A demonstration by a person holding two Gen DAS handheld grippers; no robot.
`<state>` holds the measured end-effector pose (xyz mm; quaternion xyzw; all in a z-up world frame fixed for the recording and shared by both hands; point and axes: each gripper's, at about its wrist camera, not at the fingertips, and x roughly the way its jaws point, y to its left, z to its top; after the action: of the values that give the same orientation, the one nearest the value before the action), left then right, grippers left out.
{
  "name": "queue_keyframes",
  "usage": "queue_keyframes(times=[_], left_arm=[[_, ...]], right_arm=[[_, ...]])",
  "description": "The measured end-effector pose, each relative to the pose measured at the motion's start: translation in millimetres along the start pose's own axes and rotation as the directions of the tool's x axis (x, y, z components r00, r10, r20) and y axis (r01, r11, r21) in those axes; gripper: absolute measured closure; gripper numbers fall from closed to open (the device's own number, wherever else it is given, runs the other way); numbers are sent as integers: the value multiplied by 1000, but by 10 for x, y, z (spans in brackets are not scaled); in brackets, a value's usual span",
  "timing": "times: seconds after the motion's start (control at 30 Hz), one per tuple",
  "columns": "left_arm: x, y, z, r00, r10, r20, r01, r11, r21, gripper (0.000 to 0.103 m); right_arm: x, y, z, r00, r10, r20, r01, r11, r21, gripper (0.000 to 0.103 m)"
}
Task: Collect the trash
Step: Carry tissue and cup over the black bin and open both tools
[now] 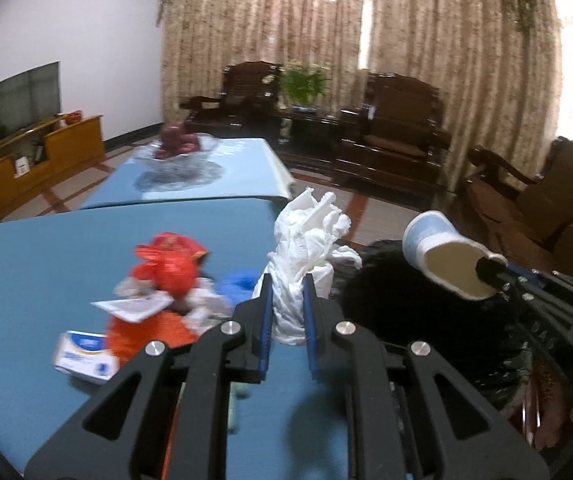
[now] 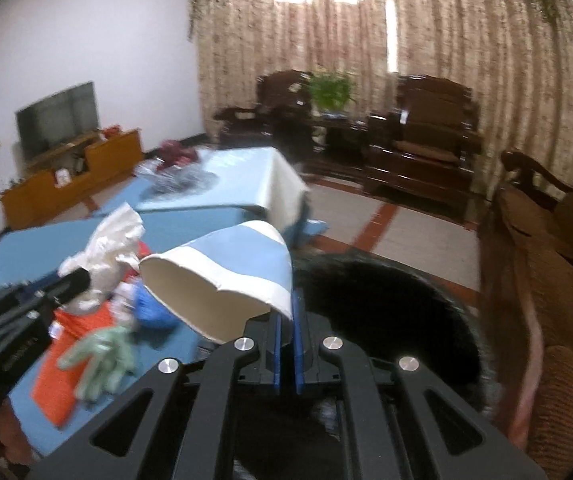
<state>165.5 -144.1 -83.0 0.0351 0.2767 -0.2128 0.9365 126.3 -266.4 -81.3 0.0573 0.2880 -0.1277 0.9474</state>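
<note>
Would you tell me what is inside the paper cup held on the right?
The paper cup, pinched by its rim in the right tongs, shows only a bare cream inner wall near its crushed mouth. Its bottom is hidden from both views, so it may not be empty.

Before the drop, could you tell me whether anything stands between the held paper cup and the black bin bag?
Nothing visible does. The right gripper holds the paper cup by its rim, beside the open black bin bag, with only clear air between them.
</note>
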Motion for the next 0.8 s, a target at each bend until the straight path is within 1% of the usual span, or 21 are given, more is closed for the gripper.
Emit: queue_keyframes(times=[0.13, 0.2, 0.3, 0.37, 0.57, 0.6, 0.67, 0.7, 0.73, 0.77, 0.8], left_arm=[[284, -330, -72, 998, -53, -27, 53, 998, 19, 90], [417, -437, -103, 996, -74, -44, 75, 997, 22, 90], [576, -541, -161, 991, -109, -73, 111, 994, 26, 90], [599, -572, -212, 989, -125, -81, 128, 991, 33, 90], [853, -748, -211, 980, -166, -114, 171, 984, 41, 89], [853, -761, -220, 979, -168, -118, 173, 984, 39, 85], [890, -770, -213, 977, -172, -126, 177, 984, 28, 69], [881, -765, -209, 978, -170, -123, 174, 984, 24, 45], [857, -760, -204, 980, -163, -112, 166, 986, 20, 34], [829, -752, -197, 982, -159, -102, 162, 987, 18, 34], [807, -741, -187, 982, -163, -99, 165, 986, 20, 32]], right_arm=[[153, -246, -84, 998, -41, -40, 42, 998, 37, 98], [235, -356, -129, 996, -67, -56, 70, 997, 41, 98], [288, -521, -220, 993, -95, -70, 98, 994, 45, 98], [338, -604, -235, 991, -110, -78, 114, 992, 53, 98], [454, -853, -281, 983, -146, -108, 154, 986, 71, 98], [471, -869, -299, 982, -153, -113, 162, 984, 71, 97], [503, -917, -320, 979, -160, -125, 170, 983, 70, 94], [514, -927, -335, 978, -164, -133, 174, 982, 70, 90], [513, -942, -349, 977, -163, -138, 174, 982, 69, 84], [512, -942, -363, 976, -164, -143, 174, 982, 67, 80], [518, -934, -370, 975, -164, -151, 175, 982, 64, 69]])
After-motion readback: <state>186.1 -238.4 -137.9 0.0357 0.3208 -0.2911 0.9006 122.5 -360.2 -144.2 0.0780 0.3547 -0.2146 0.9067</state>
